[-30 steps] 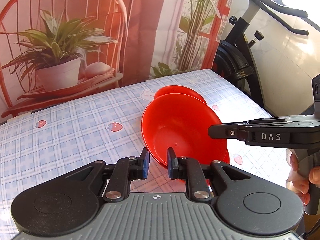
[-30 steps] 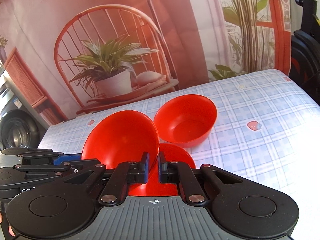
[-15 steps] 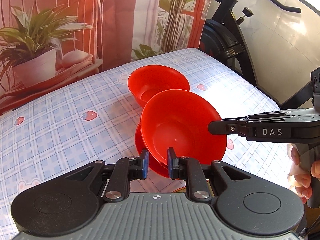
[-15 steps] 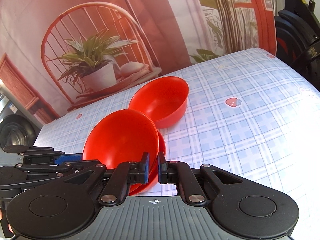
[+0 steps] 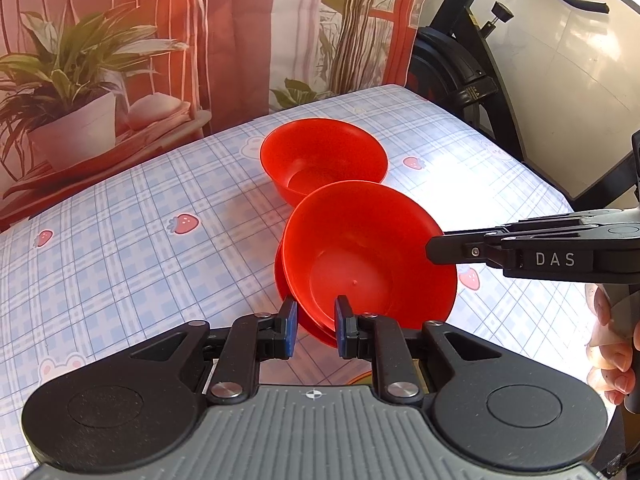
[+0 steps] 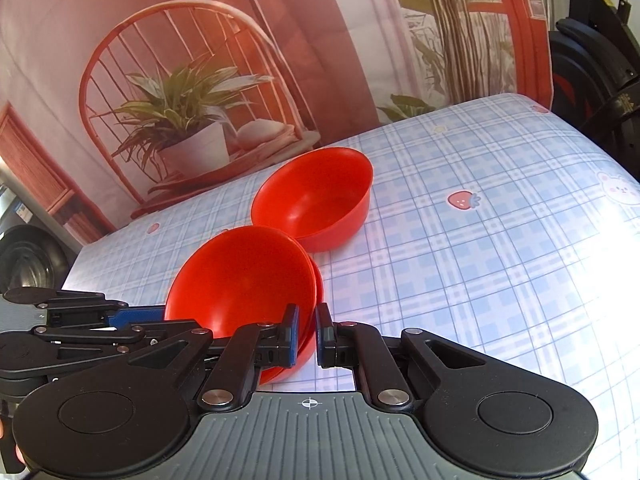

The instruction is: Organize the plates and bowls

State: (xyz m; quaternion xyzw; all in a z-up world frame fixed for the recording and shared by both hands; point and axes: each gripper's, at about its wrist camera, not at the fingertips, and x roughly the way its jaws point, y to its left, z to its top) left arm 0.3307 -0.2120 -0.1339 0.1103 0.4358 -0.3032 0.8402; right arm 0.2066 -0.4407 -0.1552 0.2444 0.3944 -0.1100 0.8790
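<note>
my left gripper [image 5: 313,330] has hard black fingers with blue pads, and the jaws are pinched on the near rim of a smooth, glossy red plastic bowl [image 5: 368,256], one pad outside the wall and one inside. my right gripper [image 6: 306,338] is built the same; its jaws stand nearly together over the rim of the same bowl on its other side, and in the left wrist view its black tip, the arm behind it stamped "das", sits on that rim. whether it is actually clamped or only touching, i cannot tell.

the bowl is round and shallow with a flared lip, and it tilts slightly as it sits in a second red dish [image 5: 286,300] of which only a crescent of edge shows underneath. whether that one is a plate or another bowl i cannot make out. just behind, touching or nearly so, stands a deeper red bowl [image 5: 324,156], upright.

all of this is on a soft-looking tablecloth [image 5: 120,248], pale blue plaid printed with strawberries and little bears. behind it hangs a printed backdrop [image 6: 192,92], and off to the right a black exercise bike [image 5: 464,56].
</note>
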